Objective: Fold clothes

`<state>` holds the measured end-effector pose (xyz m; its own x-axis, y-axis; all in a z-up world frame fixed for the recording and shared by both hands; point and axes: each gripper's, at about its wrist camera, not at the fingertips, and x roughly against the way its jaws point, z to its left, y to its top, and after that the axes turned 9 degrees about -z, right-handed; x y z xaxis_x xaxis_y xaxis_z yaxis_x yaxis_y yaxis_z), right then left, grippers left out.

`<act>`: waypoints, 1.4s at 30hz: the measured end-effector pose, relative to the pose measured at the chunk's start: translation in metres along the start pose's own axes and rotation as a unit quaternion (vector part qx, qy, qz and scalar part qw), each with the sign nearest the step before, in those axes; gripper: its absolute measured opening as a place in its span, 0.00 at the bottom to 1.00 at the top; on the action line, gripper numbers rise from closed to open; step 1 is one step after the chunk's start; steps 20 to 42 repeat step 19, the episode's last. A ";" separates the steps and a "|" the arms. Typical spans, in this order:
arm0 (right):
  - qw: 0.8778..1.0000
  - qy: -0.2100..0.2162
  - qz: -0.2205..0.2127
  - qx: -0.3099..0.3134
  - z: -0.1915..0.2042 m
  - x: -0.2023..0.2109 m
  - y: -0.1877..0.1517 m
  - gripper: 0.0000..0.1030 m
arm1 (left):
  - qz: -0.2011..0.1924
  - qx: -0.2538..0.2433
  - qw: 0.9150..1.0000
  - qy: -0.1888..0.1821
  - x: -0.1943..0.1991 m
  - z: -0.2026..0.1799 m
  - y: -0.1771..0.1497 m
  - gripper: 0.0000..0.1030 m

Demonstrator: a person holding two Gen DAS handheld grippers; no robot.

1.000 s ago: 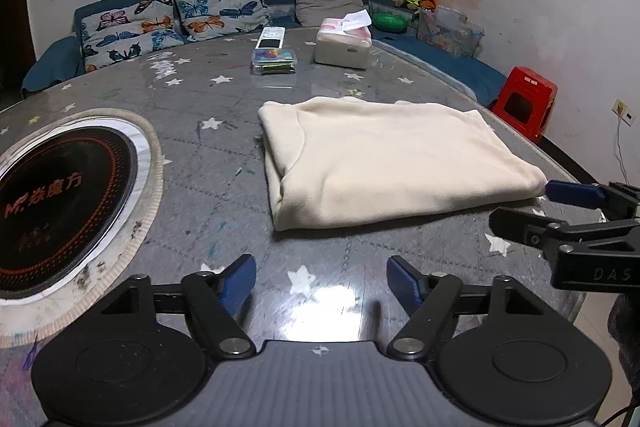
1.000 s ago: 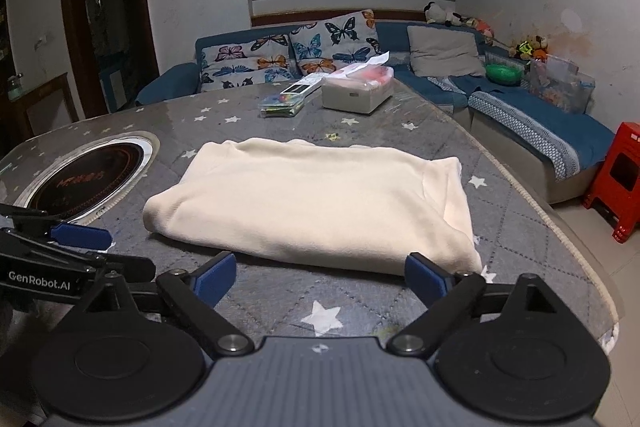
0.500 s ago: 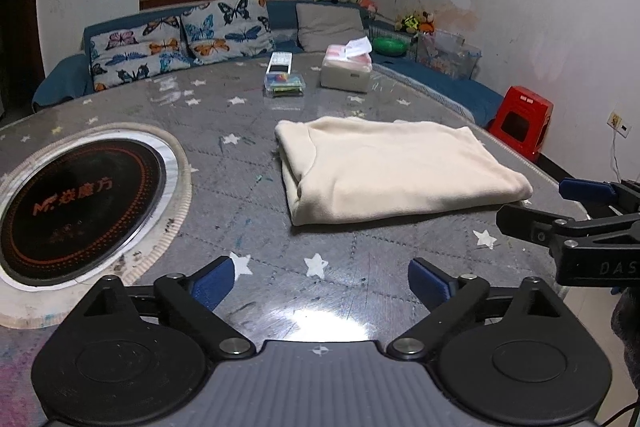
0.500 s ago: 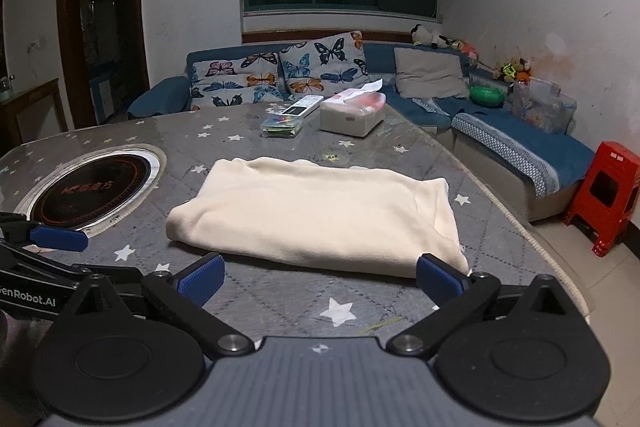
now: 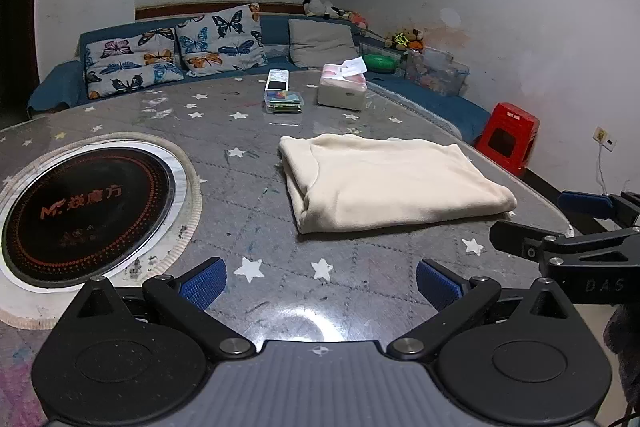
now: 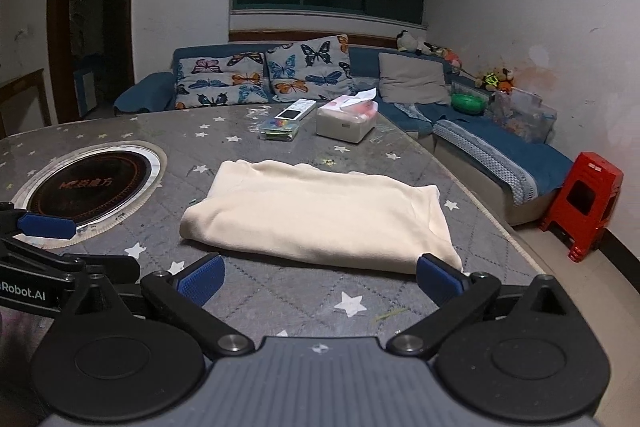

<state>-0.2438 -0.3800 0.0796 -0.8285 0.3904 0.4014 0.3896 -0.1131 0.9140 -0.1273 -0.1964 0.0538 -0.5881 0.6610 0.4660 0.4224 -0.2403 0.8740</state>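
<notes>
A cream garment (image 5: 392, 181) lies folded into a flat rectangle on the grey star-patterned table (image 5: 256, 183); it also shows in the right wrist view (image 6: 320, 211). My left gripper (image 5: 320, 283) is open and empty, held back from the garment's near-left side. My right gripper (image 6: 318, 279) is open and empty, just short of the garment's near edge. Each gripper shows at the edge of the other's view: the right one (image 5: 560, 223), the left one (image 6: 60, 243).
A round black induction plate (image 5: 84, 203) is set into the table at left. A tissue box (image 5: 342, 89), a remote (image 5: 277, 81) and a small clear box (image 5: 284, 101) sit at the far side. A sofa (image 6: 248, 75) and red stool (image 6: 584, 203) stand beyond.
Both grippers have pulled back and risen from the folded garment, and their jaws have opened wider. The garment has not moved.
</notes>
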 end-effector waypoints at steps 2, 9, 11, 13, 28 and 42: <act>1.000 -0.008 0.003 -0.002 0.003 0.001 0.000 1.00 | 0.002 0.000 1.000 -0.010 0.001 0.002 -0.001 1.00; 0.999 -0.026 0.016 -0.016 0.014 0.000 -0.006 1.00 | 0.018 -0.005 1.000 -0.025 -0.004 0.010 0.001 1.00; 0.999 -0.031 0.019 -0.024 0.016 -0.001 -0.008 1.00 | 0.023 -0.009 0.999 -0.027 -0.006 0.012 0.002 1.00; 0.999 -0.033 0.021 -0.032 0.016 -0.001 -0.009 1.00 | 0.028 -0.015 0.999 -0.029 -0.009 0.012 0.003 1.00; 0.998 -0.038 0.023 -0.045 0.011 0.000 -0.018 1.00 | 0.026 -0.029 0.999 -0.027 -0.010 0.008 0.001 1.00; 0.998 -0.038 0.023 -0.045 0.011 0.000 -0.018 1.00 | 0.026 -0.029 0.999 -0.027 -0.010 0.008 0.001 1.00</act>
